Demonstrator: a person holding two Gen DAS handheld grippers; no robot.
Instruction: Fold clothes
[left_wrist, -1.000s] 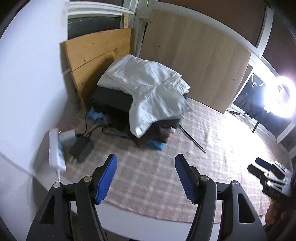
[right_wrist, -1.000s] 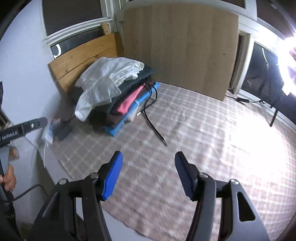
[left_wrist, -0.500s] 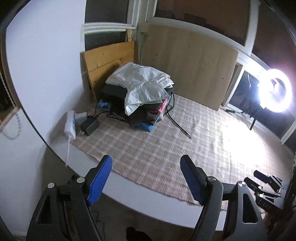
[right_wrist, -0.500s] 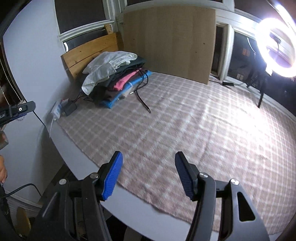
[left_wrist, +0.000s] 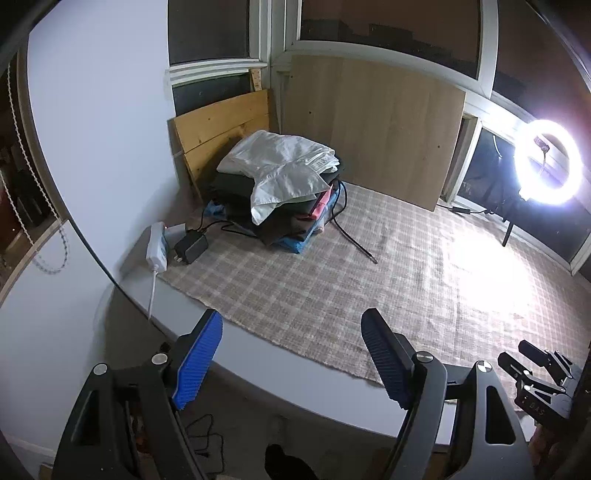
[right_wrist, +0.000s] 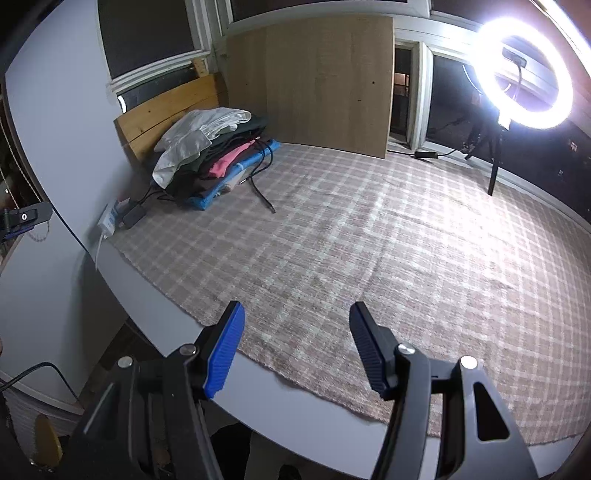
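Beyond the left gripper (left_wrist: 291, 339), in the left wrist view, a stack of folded clothes topped by a loose white garment (left_wrist: 284, 173) sits far ahead of the fingertips and slightly left, at the far corner of the pink-and-white checked woven cloth (left_wrist: 332, 280). The blue-padded fingers (left_wrist: 197, 356) are spread wide, released, holding and touching nothing; they hang over the near edge of the grey table (left_wrist: 295, 380). Left of the stack lie a white power strip (left_wrist: 157, 247) and a black adapter (left_wrist: 191, 248). Far right glows a ring light (left_wrist: 548, 162). At lower right is part of the other black tool, with small lettering too small to read.

Ahead of the right gripper (right_wrist: 297, 325), in the right wrist view, the same stack (right_wrist: 210, 155) lies far forward and left, its pink and blue layers showing. These fingers (right_wrist: 225, 350) are likewise wide apart, gripping nothing, above the cloth's (right_wrist: 369, 240) near edge. A black cable (right_wrist: 258, 184) trails from the stack onto the cloth.
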